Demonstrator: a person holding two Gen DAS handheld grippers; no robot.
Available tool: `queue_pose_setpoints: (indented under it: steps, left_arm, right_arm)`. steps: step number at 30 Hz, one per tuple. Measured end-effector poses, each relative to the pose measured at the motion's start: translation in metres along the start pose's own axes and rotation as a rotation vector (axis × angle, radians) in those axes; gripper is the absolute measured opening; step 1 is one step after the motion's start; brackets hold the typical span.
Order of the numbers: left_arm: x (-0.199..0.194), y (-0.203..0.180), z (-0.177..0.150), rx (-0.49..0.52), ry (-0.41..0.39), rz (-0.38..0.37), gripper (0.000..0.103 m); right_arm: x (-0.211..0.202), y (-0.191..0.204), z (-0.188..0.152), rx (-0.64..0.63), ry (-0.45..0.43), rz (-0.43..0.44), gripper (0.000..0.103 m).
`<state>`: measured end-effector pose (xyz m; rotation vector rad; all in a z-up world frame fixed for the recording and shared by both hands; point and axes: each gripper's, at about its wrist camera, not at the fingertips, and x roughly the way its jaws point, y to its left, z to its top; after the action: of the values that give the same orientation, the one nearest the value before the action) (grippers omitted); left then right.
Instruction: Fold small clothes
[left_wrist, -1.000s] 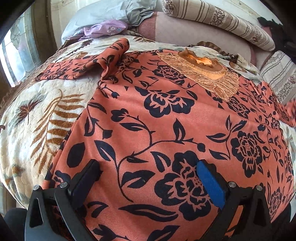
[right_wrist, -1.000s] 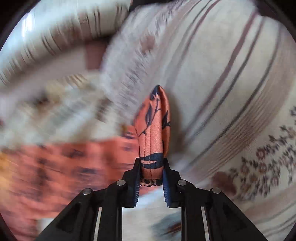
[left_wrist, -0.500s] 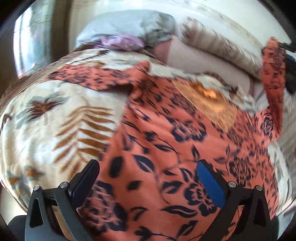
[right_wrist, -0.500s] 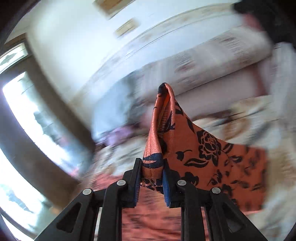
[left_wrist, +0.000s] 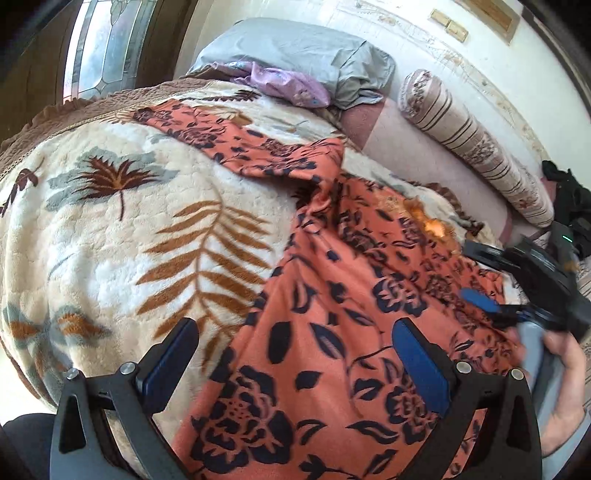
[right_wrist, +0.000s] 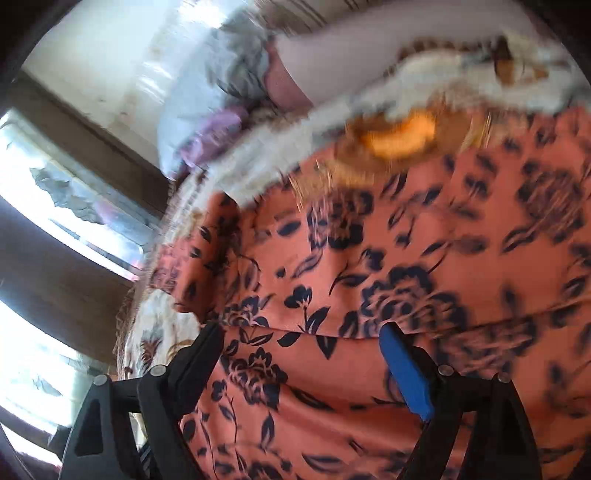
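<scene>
While both hand-held grippers gape empty | floral garment (left_wrist: 332, 332) | leaf-print blanket (left_wrist: 110, 240)

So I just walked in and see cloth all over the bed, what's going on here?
A person with a handheld claw in each hand is folding an orange floral garment spread on a leaf-patterned blanket. The right claw is open over the garment's right side, where one layer already lies folded across the body. The left claw hovers open above the near hem, gripping nothing. The far sleeve lies stretched out across the blanket, not yet folded.
</scene>
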<state>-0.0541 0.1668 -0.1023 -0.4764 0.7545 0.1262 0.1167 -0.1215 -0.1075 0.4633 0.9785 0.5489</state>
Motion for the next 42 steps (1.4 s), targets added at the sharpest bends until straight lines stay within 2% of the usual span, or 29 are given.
queue_pose_setpoints:
  steps: [3,4,6,8,9,10,11,13,14,17,18,20,23,25,27,28,29,32,33,34,36,37,39,41,42]
  left_arm:
    - [-0.008,-0.018,0.008,0.02,-0.01,-0.072,0.103]
    - [-0.011,-0.025,0.011,0.031,-0.017,-0.099,0.103]
    - [-0.014,-0.045,0.025,0.081,-0.026,-0.162,0.103]
    - [-0.007,-0.06,0.048,0.073,-0.011,-0.222,0.103]
    - [0.002,-0.067,0.064,0.039,-0.003,-0.264,0.103]
    - [0.013,-0.073,0.074,0.015,0.024,-0.3,0.103]
    - [0.029,-0.078,0.083,-0.006,0.064,-0.312,0.103]
    - [0.071,-0.081,0.099,-0.048,0.148,-0.299,0.103]
    - [0.093,-0.079,0.102,-0.075,0.192,-0.267,0.103]
    - [0.138,-0.064,0.103,-0.165,0.304,-0.17,0.092]
    - [0.142,-0.059,0.101,-0.186,0.313,-0.147,0.09]
    - [0.143,-0.049,0.101,-0.225,0.287,-0.108,0.09]
    - [0.149,-0.045,0.1,-0.216,0.302,-0.087,0.09]
    - [0.158,-0.045,0.101,-0.194,0.337,-0.045,0.073]
    - [0.162,-0.048,0.105,-0.112,0.355,0.07,0.008]
    - [0.159,-0.052,0.108,-0.095,0.355,0.08,0.007]
    - [0.152,-0.057,0.112,-0.081,0.324,0.058,0.007]
    - [0.112,-0.089,0.123,0.098,0.116,0.02,0.007]
    - [0.106,-0.093,0.123,0.139,0.075,0.026,0.006]
    - [0.114,-0.093,0.12,0.157,0.09,0.052,0.006]
    - [0.15,-0.077,0.107,0.144,0.229,0.111,0.006]
    - [0.166,-0.061,0.097,0.116,0.286,0.143,0.007]
    - [0.16,-0.052,0.093,0.113,0.21,0.079,0.01]
    - [0.161,-0.052,0.09,0.139,0.185,0.065,0.01]
    - [0.161,-0.051,0.088,0.148,0.171,0.055,0.01]
  right_arm:
    - [-0.064,-0.026,0.006,-0.047,-0.119,-0.053,0.089]
    - [-0.071,-0.038,0.007,-0.048,-0.135,-0.087,0.089]
    - [-0.072,-0.074,-0.005,0.019,-0.117,-0.119,0.089]
    - [-0.079,-0.12,-0.023,0.132,-0.09,-0.126,0.089]
    - [-0.079,-0.136,-0.032,0.159,-0.112,-0.067,0.088]
    - [-0.089,-0.143,-0.042,0.126,-0.175,-0.01,0.088]
    - [-0.093,-0.147,-0.047,0.094,-0.194,0.006,0.088]
    - [-0.095,-0.145,-0.05,0.053,-0.196,-0.007,0.088]
    - [-0.1,-0.147,-0.051,0.059,-0.197,-0.004,0.088]
    - [-0.117,-0.157,-0.054,0.077,-0.225,0.051,0.088]
    - [-0.102,-0.155,-0.054,0.073,-0.233,0.06,0.088]
    - [-0.106,-0.157,-0.056,0.071,-0.241,0.076,0.088]
    - [-0.106,-0.158,-0.06,0.078,-0.251,0.096,0.088]
    - [-0.098,-0.155,-0.059,0.08,-0.256,0.104,0.088]
    - [-0.091,-0.15,-0.055,0.083,-0.258,0.108,0.088]
    - [-0.091,-0.149,-0.056,0.084,-0.259,0.109,0.088]
    - [-0.092,-0.148,-0.057,0.083,-0.257,0.108,0.088]
    - [-0.091,-0.142,-0.055,0.082,-0.243,0.093,0.088]
    - [-0.092,-0.139,-0.055,0.083,-0.234,0.085,0.088]
    - [-0.092,-0.137,-0.053,0.089,-0.214,0.073,0.088]
    - [-0.097,-0.133,-0.043,0.12,-0.146,0.072,0.088]
    - [-0.107,-0.134,-0.038,0.156,-0.152,0.1,0.088]
    - [-0.135,-0.137,-0.025,0.176,-0.223,0.108,0.088]
    - [-0.164,-0.145,-0.002,0.182,-0.308,0.061,0.089]
    - [-0.171,-0.153,0.013,0.187,-0.322,0.028,0.089]
